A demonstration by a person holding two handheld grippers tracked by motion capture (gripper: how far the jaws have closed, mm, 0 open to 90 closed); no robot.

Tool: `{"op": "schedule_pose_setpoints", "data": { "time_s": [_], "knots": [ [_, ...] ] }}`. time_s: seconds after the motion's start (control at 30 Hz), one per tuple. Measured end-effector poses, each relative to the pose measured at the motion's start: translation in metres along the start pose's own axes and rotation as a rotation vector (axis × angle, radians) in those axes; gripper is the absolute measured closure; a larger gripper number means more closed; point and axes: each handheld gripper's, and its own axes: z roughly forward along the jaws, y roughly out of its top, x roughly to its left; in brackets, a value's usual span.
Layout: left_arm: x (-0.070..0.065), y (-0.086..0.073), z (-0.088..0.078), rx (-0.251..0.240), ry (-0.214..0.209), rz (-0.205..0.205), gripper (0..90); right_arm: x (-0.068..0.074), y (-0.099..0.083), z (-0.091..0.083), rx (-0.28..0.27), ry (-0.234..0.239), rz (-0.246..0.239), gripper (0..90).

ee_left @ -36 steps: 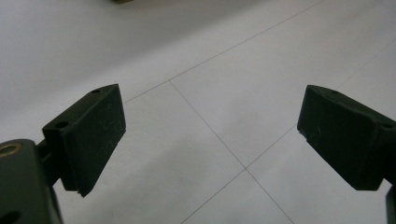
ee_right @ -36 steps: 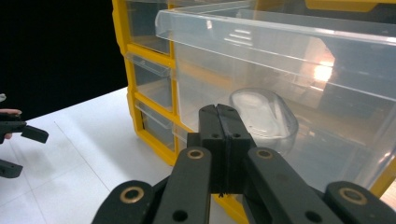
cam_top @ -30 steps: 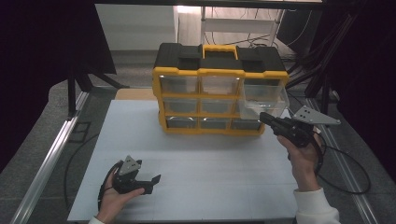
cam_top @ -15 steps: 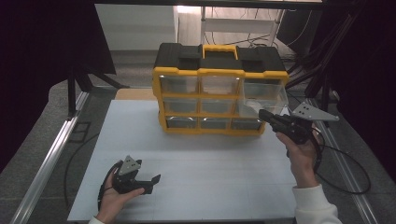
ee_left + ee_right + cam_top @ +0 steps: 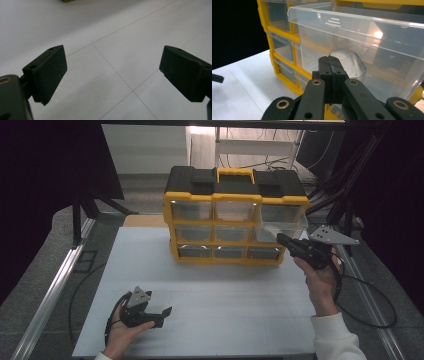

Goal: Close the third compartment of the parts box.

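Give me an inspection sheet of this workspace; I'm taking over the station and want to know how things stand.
Surface: white table top, bare apart from the organizer and the grippers.
Job's things: black and yellow drawer organizer at the table's far side; its top right clear drawer is pulled out.
Clutter: nothing seen.
Grippers: left gripper low over the table near the front left, jaws wide apart, nothing between them. Right gripper shut, empty, its tips at the front of the pulled-out drawer.
Cables: a black cable trails from the right gripper over the table's right edge.
Surroundings: dark curtains on both sides, metal frame rail on the left.
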Motion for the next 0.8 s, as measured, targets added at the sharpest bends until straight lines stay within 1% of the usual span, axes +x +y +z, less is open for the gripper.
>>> {"op": "schedule_pose_setpoints", "data": {
  "time_s": [0.07, 0.6, 0.73, 0.8],
  "knots": [
    [0.000, 0.000, 0.000, -0.001, 0.001, 0.002, 8.2, -0.002, 0.001, 0.002, -0.003, -0.001, 0.008, 89.9],
    [0.001, 0.000, -0.001, -0.002, 0.001, 0.002, 8.2, -0.012, 0.005, 0.017, -0.004, -0.029, 0.030, 89.9],
    [0.000, 0.000, -0.001, 0.000, 0.001, 0.004, 8.3, -0.013, 0.006, 0.019, -0.011, -0.022, 0.042, 89.9],
    [0.000, 0.000, -0.001, 0.001, 0.001, 0.005, 8.3, -0.014, 0.006, 0.020, -0.012, -0.022, 0.041, 89.9]
  ]
}}
